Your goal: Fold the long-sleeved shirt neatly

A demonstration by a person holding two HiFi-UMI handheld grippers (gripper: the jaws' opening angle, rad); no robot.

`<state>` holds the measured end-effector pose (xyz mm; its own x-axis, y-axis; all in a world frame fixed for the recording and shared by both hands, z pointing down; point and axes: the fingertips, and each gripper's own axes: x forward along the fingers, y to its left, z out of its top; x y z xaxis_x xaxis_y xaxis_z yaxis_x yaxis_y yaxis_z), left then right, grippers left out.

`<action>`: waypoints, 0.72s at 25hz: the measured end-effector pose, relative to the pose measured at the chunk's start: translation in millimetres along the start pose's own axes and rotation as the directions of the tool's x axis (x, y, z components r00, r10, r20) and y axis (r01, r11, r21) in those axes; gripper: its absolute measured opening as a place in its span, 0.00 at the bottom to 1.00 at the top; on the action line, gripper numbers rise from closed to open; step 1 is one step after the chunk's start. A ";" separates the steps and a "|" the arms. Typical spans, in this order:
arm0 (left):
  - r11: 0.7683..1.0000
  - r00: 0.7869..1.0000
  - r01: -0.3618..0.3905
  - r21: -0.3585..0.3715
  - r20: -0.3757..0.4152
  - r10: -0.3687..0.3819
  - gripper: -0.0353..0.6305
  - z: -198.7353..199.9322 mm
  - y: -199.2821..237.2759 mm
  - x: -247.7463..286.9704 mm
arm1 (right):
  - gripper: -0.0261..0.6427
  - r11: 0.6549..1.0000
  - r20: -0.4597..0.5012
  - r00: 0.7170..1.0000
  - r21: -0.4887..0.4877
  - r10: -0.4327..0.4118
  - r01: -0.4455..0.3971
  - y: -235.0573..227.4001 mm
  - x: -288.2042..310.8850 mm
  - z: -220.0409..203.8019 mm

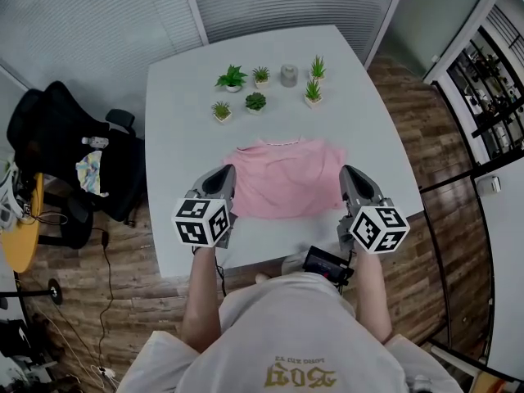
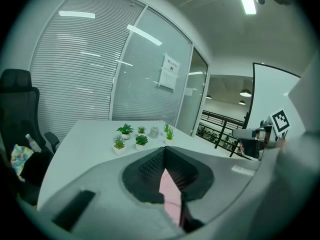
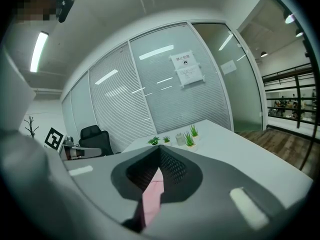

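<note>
While most of the head view is taken up by the white table [image 1: 172, 121], a black office chair [image 1: 57, 137] is parked on the wood floor off its left edge, with a bottle and a patterned cloth left on the seat. Long-sleeved shirt [image 1: 286, 178], pink, is laid flat on the near half of the table, collar at the far side, sleeves not visible past the body outline. Its near edge is flanked by both grippers. Left gripper [image 1: 219, 174] is positioned at the near-left corner; in the left gripper view its jaws [image 2: 164, 154] are seen fully together with a strip of pink fabric [image 2: 170, 191] pinched between them. Right gripper [image 1: 352, 174] is positioned at the near-right corner; in the right gripper view its jaws [image 3: 160, 156] are likewise closed tight on pink fabric [image 3: 151, 199]. Both grippers are pointed away from the person and tilted slightly down. Six small potted plants [image 1: 232, 78] are grouped at the far side of the table, well apart from the shirt. A small grey jar [image 1: 288, 74] is set among them in the back row.
</note>
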<state>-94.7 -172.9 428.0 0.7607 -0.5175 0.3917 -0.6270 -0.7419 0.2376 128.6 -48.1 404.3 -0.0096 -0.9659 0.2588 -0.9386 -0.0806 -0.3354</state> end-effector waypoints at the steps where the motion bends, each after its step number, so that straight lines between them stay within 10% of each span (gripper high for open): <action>1: 1.000 1.000 -0.001 0.000 -0.001 0.001 0.07 -0.4 0.4 0.3 | 0.05 1.000 -0.001 1.000 -0.002 0.001 -0.001 0.2 0.4 -0.3; 18: 1.000 1.000 -0.006 -0.002 -0.007 0.006 0.07 -1.6 -2.0 6.8 | 0.05 0.999 -0.010 0.999 0.009 0.045 -0.045 2.4 4.8 -3.7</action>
<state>-88.6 -174.3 431.6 0.7556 -0.5189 0.3997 -0.6320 -0.7378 0.2369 125.0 -52.0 408.0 -0.0553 -0.9660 0.2525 -0.9342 -0.0392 -0.3546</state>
